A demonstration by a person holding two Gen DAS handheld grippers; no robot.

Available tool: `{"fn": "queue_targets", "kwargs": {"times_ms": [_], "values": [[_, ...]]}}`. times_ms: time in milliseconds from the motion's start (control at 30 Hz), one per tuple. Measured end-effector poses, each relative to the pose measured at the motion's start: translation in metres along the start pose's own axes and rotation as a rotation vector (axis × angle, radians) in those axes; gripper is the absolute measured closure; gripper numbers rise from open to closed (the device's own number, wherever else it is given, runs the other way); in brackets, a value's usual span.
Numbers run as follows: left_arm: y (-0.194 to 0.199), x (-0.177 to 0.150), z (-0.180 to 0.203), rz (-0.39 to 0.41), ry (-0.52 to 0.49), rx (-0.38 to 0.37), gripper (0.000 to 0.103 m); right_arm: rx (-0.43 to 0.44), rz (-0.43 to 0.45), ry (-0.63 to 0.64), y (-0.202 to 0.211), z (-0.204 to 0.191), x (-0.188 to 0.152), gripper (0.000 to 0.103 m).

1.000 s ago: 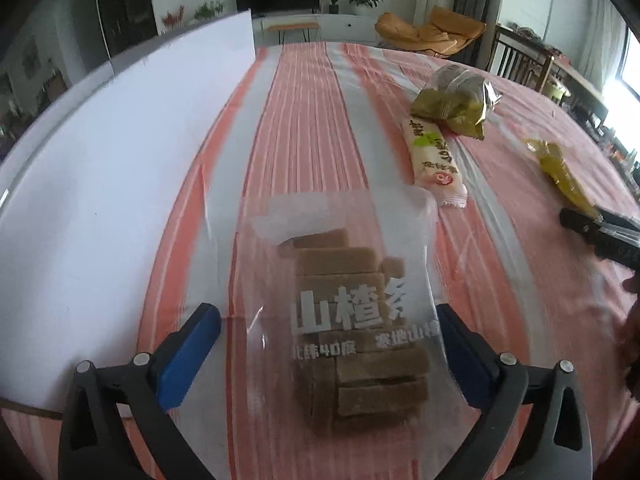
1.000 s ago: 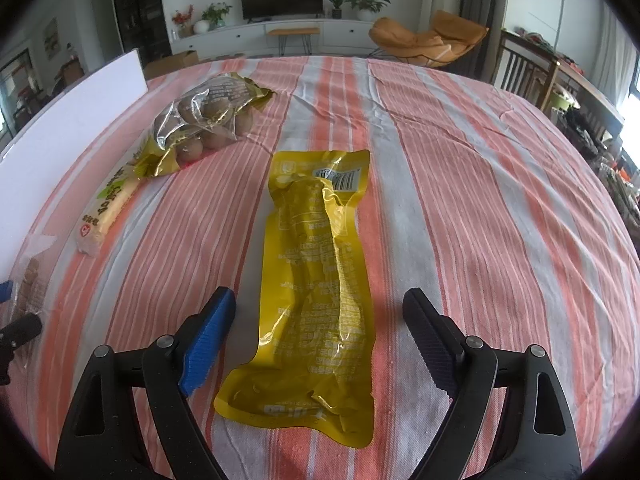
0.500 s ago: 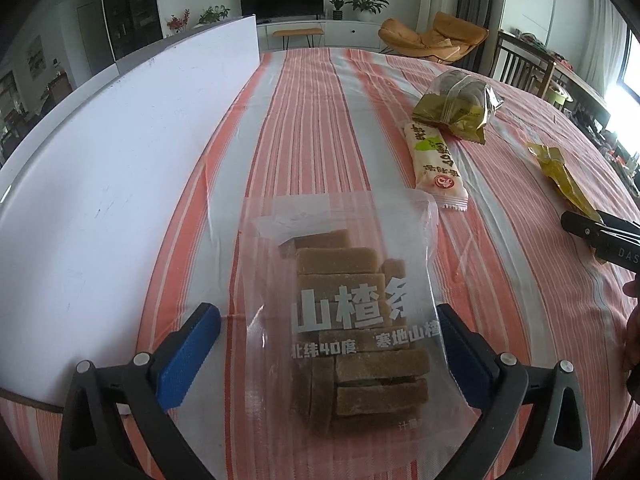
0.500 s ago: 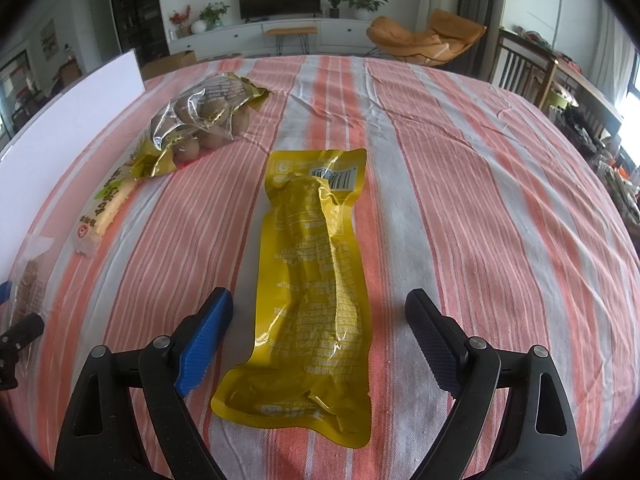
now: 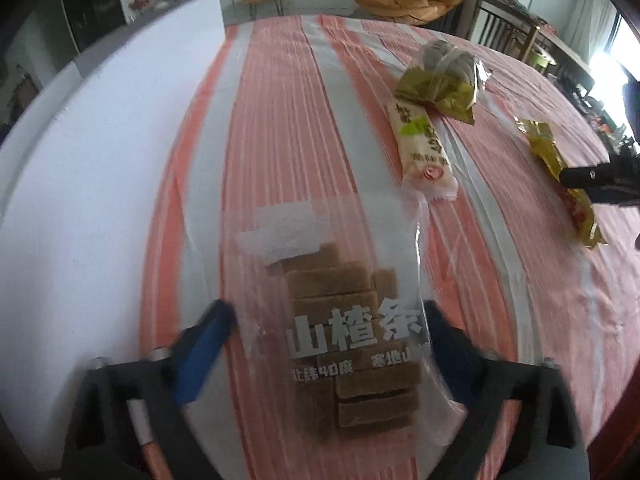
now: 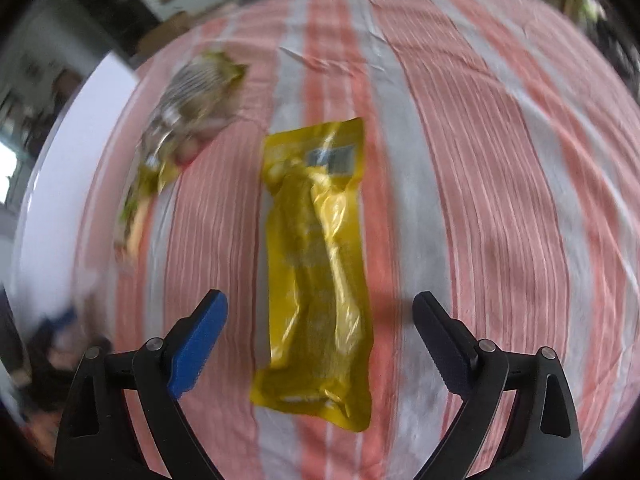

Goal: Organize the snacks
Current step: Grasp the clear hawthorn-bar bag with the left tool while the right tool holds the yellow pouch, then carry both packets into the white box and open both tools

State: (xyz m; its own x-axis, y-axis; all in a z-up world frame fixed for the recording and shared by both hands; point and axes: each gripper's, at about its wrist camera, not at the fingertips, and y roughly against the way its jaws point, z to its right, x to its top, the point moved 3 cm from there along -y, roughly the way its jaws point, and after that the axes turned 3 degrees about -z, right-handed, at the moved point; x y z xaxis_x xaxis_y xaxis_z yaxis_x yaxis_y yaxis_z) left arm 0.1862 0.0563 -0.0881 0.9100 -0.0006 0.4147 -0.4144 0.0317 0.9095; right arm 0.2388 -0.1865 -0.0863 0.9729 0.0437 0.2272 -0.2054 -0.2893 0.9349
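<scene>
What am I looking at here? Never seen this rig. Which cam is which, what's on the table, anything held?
No robot: a person holds a two-finger clamp in each hand, each carrying a fisheye camera looking along its fingers. In the left view, the left gripper is open around a clear bag of brown bars. In the right view, the right gripper is open around a yellow pouch. Nothing is gripped. On the striped tablecloth also lie a pale long packet and a clear-and-gold bag. A white board stands at the left.
</scene>
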Motion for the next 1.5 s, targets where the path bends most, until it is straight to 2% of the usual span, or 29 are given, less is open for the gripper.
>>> {"fn": "queue_targets", "kwargs": {"times_ms": [33, 100, 133, 167, 200, 233, 300, 400, 500, 567, 667, 733, 833, 967, 1033, 1100, 1133, 1233, 1300, 1367, 1500], "values": [[0.003, -0.001, 0.002, 0.016, -0.001, -0.016, 0.036, -0.005, -0.013, -0.002, -0.002, 0.0, 0.005, 0.007], [0.009, -0.004, 0.002, 0.031, 0.021, -0.049, 0.049, -0.057, -0.017, 0.049, -0.006, -0.007, 0.01, 0.008], [0.011, -0.007, 0.0, 0.033, 0.039, -0.076, 0.051, -0.096, -0.016, 0.081, -0.008, -0.011, 0.01, 0.015], [0.015, -0.011, -0.002, 0.04, 0.075, -0.131, 0.051, -0.153, -0.014, 0.124, -0.01, -0.017, 0.009, 0.036], [0.019, -0.015, -0.005, 0.046, 0.112, -0.192, 0.052, -0.216, -0.001, 0.163, -0.009, -0.021, 0.006, 0.05], [0.021, -0.018, -0.006, 0.05, 0.14, -0.238, 0.052, -0.237, 0.017, 0.183, -0.004, -0.025, 0.003, 0.055], [0.029, -0.028, -0.008, 0.068, 0.19, -0.31, 0.052, -0.166, 0.006, 0.114, 0.0, -0.019, -0.003, 0.058], [0.051, -0.033, -0.012, 0.105, 0.245, -0.424, 0.052, -0.016, 0.049, 0.023, 0.018, -0.01, -0.014, 0.059], [0.082, -0.02, -0.018, 0.171, 0.274, -0.487, 0.052, 0.155, 0.11, -0.031, 0.046, -0.018, -0.02, 0.059], [0.109, -0.008, -0.038, 0.236, 0.304, -0.51, 0.052, 0.248, 0.132, -0.029, 0.063, -0.038, -0.018, 0.059], [0.144, 0.005, -0.078, 0.314, 0.346, -0.474, 0.052, 0.362, 0.151, 0.035, 0.08, -0.099, -0.009, 0.059], [0.161, 0.012, -0.117, 0.358, 0.381, -0.378, 0.052, 0.443, 0.162, 0.094, 0.089, -0.153, -0.004, 0.059], [0.168, 0.017, -0.177, 0.37, 0.448, -0.198, 0.051, 0.549, 0.156, 0.192, 0.095, -0.232, 0.0, 0.058], [0.156, 0.013, -0.238, 0.331, 0.536, -0.011, 0.048, 0.598, 0.131, 0.342, 0.083, -0.337, 0.0, 0.055], [0.146, 0.008, -0.257, 0.302, 0.586, 0.059, 0.033, 0.599, 0.097, 0.398, 0.067, -0.377, -0.004, 0.049], [0.144, 0.001, -0.267, 0.308, 0.607, 0.074, 0.023, 0.589, 0.089, 0.418, 0.052, -0.401, -0.008, 0.036], [0.147, -0.003, -0.268, 0.323, 0.609, 0.086, 0.018, 0.572, 0.098, 0.422, 0.048, -0.406, -0.007, 0.031], [0.157, -0.011, -0.254, 0.393, 0.598, 0.118, 0.007, 0.536, 0.152, 0.429, 0.045, -0.402, -0.008, 0.03], [0.163, -0.017, -0.238, 0.43, 0.586, 0.095, 0.006, 0.51, 0.194, 0.444, 0.047, -0.379, -0.013, 0.026], [0.168, -0.019, -0.217, 0.456, 0.555, 0.026, 0.006, 0.44, 0.248, 0.471, 0.049, -0.348, -0.021, 0.025], [0.175, -0.017, -0.135, 0.495, 0.415, -0.154, 0.006, 0.184, 0.337, 0.497, 0.035, -0.248, -0.046, 0.025]]}}
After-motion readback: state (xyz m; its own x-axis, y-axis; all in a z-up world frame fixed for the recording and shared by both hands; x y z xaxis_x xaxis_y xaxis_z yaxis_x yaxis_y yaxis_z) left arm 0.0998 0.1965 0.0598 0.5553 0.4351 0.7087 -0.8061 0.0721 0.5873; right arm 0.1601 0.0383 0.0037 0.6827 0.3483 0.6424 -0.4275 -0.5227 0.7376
